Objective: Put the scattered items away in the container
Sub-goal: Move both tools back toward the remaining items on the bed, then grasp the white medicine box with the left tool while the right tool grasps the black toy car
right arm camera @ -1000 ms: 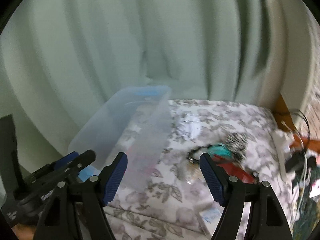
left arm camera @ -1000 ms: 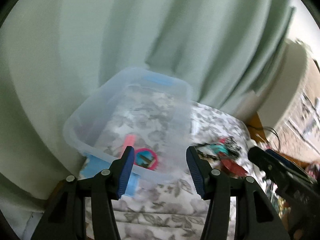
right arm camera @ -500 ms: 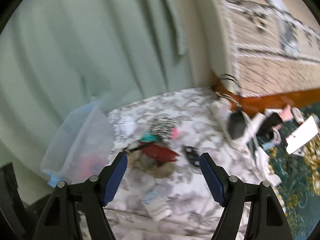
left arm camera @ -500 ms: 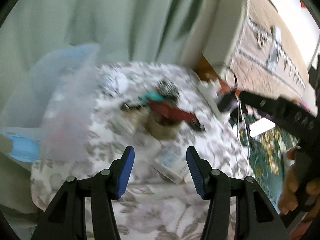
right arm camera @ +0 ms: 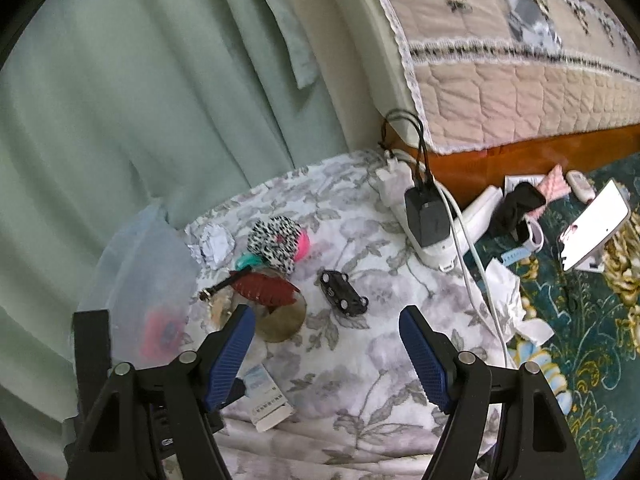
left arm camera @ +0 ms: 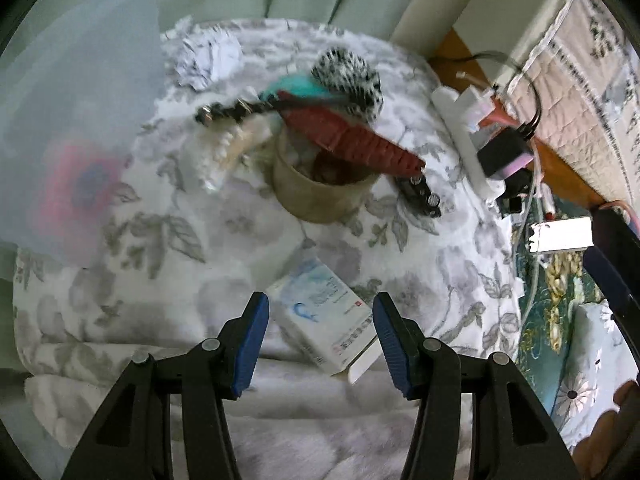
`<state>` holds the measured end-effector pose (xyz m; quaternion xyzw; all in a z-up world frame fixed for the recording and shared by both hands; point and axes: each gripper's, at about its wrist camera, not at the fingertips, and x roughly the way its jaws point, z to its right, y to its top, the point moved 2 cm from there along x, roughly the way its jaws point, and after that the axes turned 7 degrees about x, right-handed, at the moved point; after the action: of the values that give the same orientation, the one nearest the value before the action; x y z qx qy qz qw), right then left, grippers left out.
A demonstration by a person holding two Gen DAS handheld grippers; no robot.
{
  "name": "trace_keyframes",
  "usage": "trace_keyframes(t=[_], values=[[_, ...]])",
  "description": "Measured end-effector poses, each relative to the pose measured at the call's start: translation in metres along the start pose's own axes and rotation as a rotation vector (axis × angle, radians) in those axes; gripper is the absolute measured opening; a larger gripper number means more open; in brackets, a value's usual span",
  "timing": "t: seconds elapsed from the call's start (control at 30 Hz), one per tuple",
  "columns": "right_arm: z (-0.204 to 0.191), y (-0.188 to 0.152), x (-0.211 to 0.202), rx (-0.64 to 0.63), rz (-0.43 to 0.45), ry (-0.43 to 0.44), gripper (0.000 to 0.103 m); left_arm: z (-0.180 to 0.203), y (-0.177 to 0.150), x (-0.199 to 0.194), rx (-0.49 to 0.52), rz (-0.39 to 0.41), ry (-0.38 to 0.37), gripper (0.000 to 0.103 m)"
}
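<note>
Both grippers have swung from the clear container (left arm camera: 76, 92) toward the scattered items, left gripper (left arm camera: 320, 336) fingers apart straddling the small box (left arm camera: 324, 316), right gripper (right arm camera: 326, 356) empty, its fingers spread

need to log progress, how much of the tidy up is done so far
Barely started. Done: one pink item shows through the clear container. In hand: nothing; the left gripper is open around the white box, the right gripper open and empty. Left on the cloth: tape roll, red hair clip, toy car, scrunchie, crumpled paper.
</note>
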<state>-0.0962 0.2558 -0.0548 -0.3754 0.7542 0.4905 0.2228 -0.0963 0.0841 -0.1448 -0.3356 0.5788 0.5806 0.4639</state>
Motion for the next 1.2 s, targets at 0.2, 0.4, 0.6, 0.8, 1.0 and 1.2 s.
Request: trace_keyframes(t=[0.2,0.4,0.6,0.8,1.0,1.2], values=[[0.014,-0.002,0.017,0.013,-0.039,-0.012,0.078,0.021,0.006,0.029,0.008,-0.064,0.038,0.055],[0.026,-0.005,0.033,0.041,-0.078,-0.019,0.078,0.026,0.007,0.042,0.064,-0.073,0.154,0.055],[0.031,-0.009,0.052,0.054,-0.121,-0.026,0.078,0.012,0.001,0.05,0.037,-0.102,0.165,0.061],[0.034,-0.014,0.069,0.061,-0.162,-0.038,0.078,0.001,-0.006,0.045,0.011,-0.079,0.093,0.06],[0.033,-0.018,0.087,0.055,-0.199,-0.047,0.078,-0.005,-0.003,0.029,0.036,-0.019,0.059,0.039],[0.027,-0.015,0.108,0.033,-0.225,-0.055,0.078,-0.014,-0.004,0.03,0.012,-0.029,0.004,0.037]])
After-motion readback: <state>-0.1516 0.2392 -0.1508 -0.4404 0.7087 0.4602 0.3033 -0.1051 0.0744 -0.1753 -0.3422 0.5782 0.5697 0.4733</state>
